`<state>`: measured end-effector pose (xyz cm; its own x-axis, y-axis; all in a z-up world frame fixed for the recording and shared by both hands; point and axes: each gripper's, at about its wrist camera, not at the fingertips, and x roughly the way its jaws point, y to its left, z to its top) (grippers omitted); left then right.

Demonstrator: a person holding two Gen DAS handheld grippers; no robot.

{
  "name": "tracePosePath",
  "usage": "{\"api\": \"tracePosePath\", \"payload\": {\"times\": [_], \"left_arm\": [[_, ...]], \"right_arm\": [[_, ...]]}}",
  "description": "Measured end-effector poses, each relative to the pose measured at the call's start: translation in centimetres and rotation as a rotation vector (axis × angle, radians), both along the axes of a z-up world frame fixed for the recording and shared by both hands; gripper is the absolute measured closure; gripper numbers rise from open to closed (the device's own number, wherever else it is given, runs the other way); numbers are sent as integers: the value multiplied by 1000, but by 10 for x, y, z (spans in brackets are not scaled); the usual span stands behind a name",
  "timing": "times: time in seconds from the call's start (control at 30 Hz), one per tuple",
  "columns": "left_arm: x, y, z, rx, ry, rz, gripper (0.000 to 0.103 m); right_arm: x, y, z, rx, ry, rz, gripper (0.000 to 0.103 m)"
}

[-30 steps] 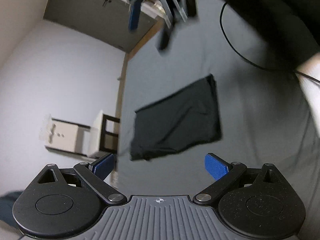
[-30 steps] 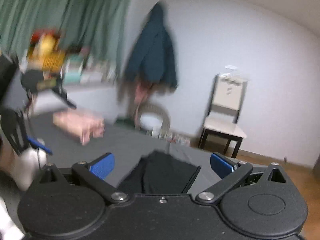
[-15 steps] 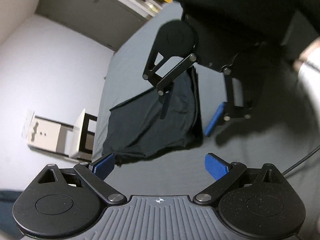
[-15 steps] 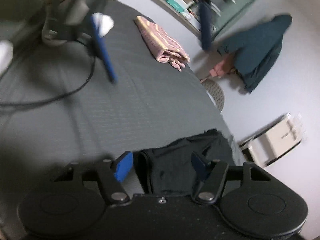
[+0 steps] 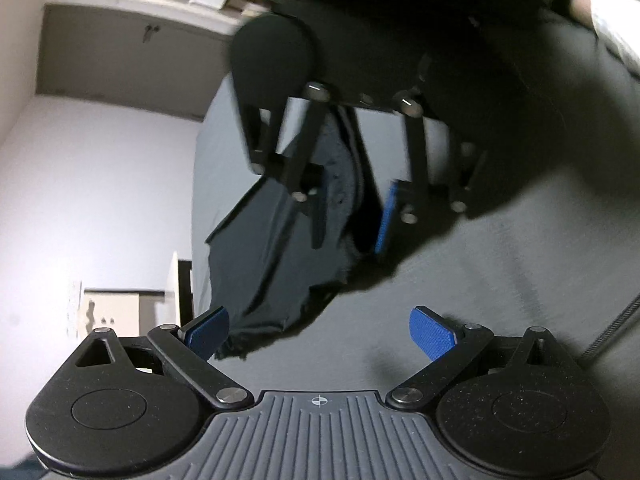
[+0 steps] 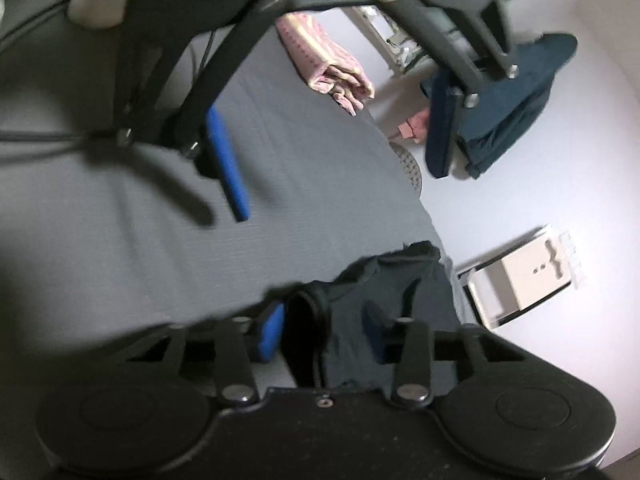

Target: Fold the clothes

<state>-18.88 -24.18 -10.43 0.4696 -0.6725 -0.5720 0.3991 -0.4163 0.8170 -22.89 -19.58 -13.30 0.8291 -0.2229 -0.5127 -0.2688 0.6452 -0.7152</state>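
A dark folded garment (image 5: 280, 248) lies on a grey bedsheet (image 5: 500, 280) as two hand-held tongs close in on it from opposite ends. The right gripper (image 6: 324, 332), seen in its own camera, straddles a raised fold of the black cloth with its blue pads (image 6: 270, 332) set on either side and a gap showing between them; the jaws look narrowed but not yet clamped, so the cloth appears unheld. The left gripper (image 5: 320, 332) hovers with its jaws spread wide, its left pad (image 5: 206, 334) just over the garment's nearest corner and its right pad over bare sheet. Elsewhere on the bed a pink striped garment (image 6: 328, 68) sits folded, well apart from the work; a dark blue jacket (image 6: 508, 108) hangs by the wall, and a white chair (image 6: 520, 276) stands beside the bed. Judged from this, the step in hand is taking hold of the black piece for a further fold or a move. The next move likely calls for the right jaws to pinch the raised edge firmly, catching every layer, while the left settles on the near corner.
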Motion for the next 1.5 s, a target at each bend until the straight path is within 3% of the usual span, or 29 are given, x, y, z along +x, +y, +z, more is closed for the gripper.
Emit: {"api": "tracePosePath", "payload": {"times": [0.2, 0.5, 0.67, 0.9, 1.0, 1.13, 1.23, 1.37, 1.5], "left_arm": [[6, -18, -14, 40, -80, -72, 6], [34, -42, -12, 44, 8, -91, 7], [46, -49, -13, 43, 25, -92, 43], [57, -47, -15, 47, 60, -108, 59], [60, -44, -16, 57, 75, -123, 77], [66, -40, -15, 54, 109, -117, 90], [73, -39, -9, 8, 169, -57, 91], [93, -41, 9, -59, 331, 93, 91], [107, -37, 17, -92, 417, 172, 91]], "right_arm": [[0, -14, 19, 72, -52, -42, 70], [1, -38, 36, 219, -40, -109, 70], [2, -47, 38, 268, -30, -106, 70], [0, -54, 39, 318, -20, -84, 70], [-2, -55, 40, 332, -17, -73, 69], [-5, -56, 43, 339, -18, -71, 67], [-10, -56, 44, 331, -18, -66, 56], [-11, -53, 42, 308, 6, -46, 46], [-4, -41, 28, 172, 12, -81, 41]]}}
